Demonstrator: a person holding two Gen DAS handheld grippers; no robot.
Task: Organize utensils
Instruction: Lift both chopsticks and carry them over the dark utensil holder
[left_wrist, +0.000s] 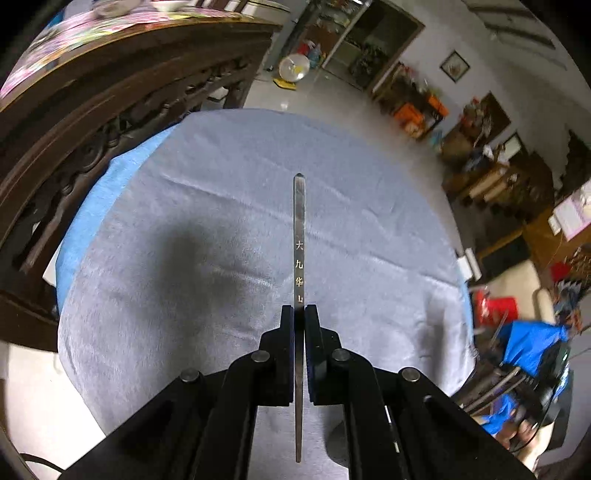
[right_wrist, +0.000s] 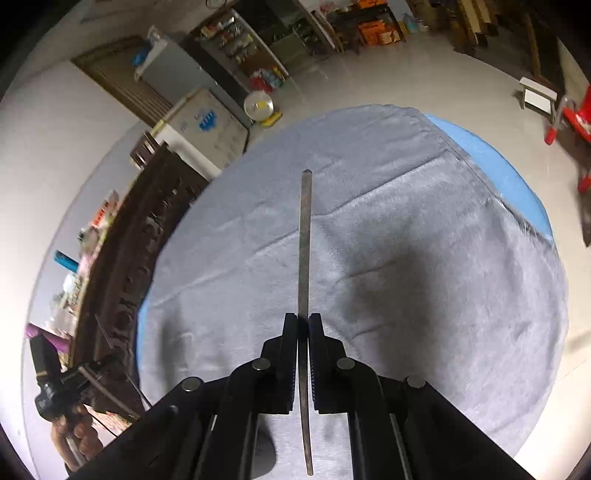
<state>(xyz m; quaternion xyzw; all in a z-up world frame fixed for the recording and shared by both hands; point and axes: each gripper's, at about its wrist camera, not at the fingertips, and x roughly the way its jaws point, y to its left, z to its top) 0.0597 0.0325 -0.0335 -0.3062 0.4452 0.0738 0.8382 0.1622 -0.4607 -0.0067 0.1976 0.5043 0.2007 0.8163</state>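
Observation:
My left gripper (left_wrist: 299, 308) is shut on a flat metal chopstick (left_wrist: 299, 229) with gold Chinese characters; it sticks straight forward above the grey cloth (left_wrist: 207, 206) on the round table. My right gripper (right_wrist: 303, 316) is shut on a second, darker metal chopstick (right_wrist: 305, 236), also pointing forward above the same grey cloth (right_wrist: 406, 192). The other gripper and the hand holding it show at the right edge of the left wrist view (left_wrist: 532, 354) and at the lower left of the right wrist view (right_wrist: 66, 387).
A blue cover (left_wrist: 107, 199) shows under the grey cloth at the table rim. A dark carved wooden cabinet (left_wrist: 110, 103) stands close beside the table. A red stool (right_wrist: 572, 122), a white freezer (right_wrist: 207, 125) and cluttered shelves (left_wrist: 480, 122) stand around the tiled floor.

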